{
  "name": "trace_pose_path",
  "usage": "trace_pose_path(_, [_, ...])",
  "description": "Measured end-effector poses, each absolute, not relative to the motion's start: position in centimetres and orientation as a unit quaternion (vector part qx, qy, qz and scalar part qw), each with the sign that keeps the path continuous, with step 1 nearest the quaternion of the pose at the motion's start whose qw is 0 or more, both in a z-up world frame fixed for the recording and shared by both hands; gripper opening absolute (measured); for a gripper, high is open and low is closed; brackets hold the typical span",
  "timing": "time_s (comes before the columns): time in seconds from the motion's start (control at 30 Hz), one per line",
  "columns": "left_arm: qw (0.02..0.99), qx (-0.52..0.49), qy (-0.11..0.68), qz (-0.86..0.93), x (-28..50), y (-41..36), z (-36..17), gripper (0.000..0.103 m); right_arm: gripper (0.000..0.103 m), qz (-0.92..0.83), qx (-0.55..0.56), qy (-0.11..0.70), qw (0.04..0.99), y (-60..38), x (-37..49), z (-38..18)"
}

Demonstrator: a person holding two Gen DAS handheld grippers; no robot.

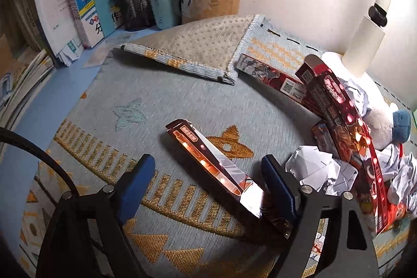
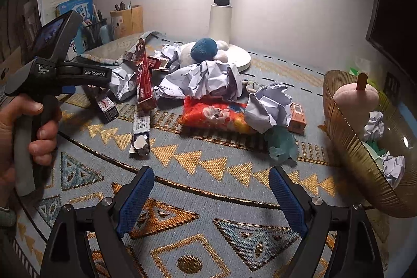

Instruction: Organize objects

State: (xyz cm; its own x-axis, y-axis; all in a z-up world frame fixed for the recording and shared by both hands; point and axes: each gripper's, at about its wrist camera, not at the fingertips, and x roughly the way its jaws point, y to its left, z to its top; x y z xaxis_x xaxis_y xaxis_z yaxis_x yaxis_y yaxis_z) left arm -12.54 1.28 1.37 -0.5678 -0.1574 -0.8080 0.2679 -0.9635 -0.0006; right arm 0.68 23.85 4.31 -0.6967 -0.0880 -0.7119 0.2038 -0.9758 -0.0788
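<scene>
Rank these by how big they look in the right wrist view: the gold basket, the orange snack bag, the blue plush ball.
1. gold basket, though it sits nearest the camera, which inflates it
2. orange snack bag
3. blue plush ball, farthest back, so perhaps understated

Woven mat (image 2: 208, 163): grey-blue ground, gold triangles, bars and star motifs. On the mat, long carton (image 1: 213, 168): red, white and black print, glossy. Snack packet (image 2: 216, 116) on the mat: orange-red with white patches. Crumpled paper (image 2: 208, 80) above the packet: white. Basket (image 2: 349, 147) at the mat's right edge: ribbed gold. Finger pads (image 2: 135, 202): blue, textured; gripper frames black.
</scene>
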Motion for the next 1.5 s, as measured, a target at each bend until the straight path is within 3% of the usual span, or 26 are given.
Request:
trace_pose_path(0.07, [0.092,0.45,0.043,-0.887,-12.0,2.0,1.6,0.057,0.089,-0.918,0.381,0.075,0.08,23.8,0.7,4.3])
trace_pose_path(0.2, [0.033,0.458,0.023,-0.888,-9.8,2.0,2.0,0.039,0.089,-0.917,0.383,0.076,0.079,23.7,0.7,4.3])
trace_pose_path(0.27, [0.0,0.458,0.008,-0.889,-8.2,1.7,2.2,0.037,0.089,-0.916,0.385,0.077,0.081,23.6,0.6,4.2])
trace_pose_path(0.6, [-0.008,0.428,-0.001,-0.904,-5.6,0.2,1.9,0.037,0.088,-0.891,0.425,0.081,0.137,21.4,0.0,3.6])
trace_pose_path(0.67, [-0.004,0.425,-0.02,-0.905,-5.6,0.7,1.9,0.037,0.083,-0.882,0.44,0.075,0.152,20.0,-0.6,3.3])
trace_pose_path(0.73, [-0.01,0.425,-0.023,-0.905,-5.5,0.7,1.8,0.037,0.066,-0.873,0.457,0.078,0.154,18.5,-1.7,2.7])
trace_pose_path(1.07, [-0.02,0.423,-0.002,-0.906,-5.4,0.2,1.8,0.037,0.047,-0.882,0.442,0.076,0.144,15.2,-7.1,2.9])
trace_pose_path(1.17, [-0.021,0.424,-0.002,-0.906,-5.3,0.1,1.8,0.037,0.026,-0.885,0.434,0.08,0.148,14.7,-6.6,3.0])
trace_pose_path(1.23, [-0.021,0.424,-0.002,-0.906,-5.3,0.0,1.8,0.037,0.019,-0.884,0.436,0.08,0.151,15.0,-5.6,3.1])
trace_pose_path(1.5, [-0.02,0.425,-0.006,-0.905,-5.3,0.1,1.9,0.037,0.017,-0.881,0.445,0.064,0.145,20.3,2.2,3.0])
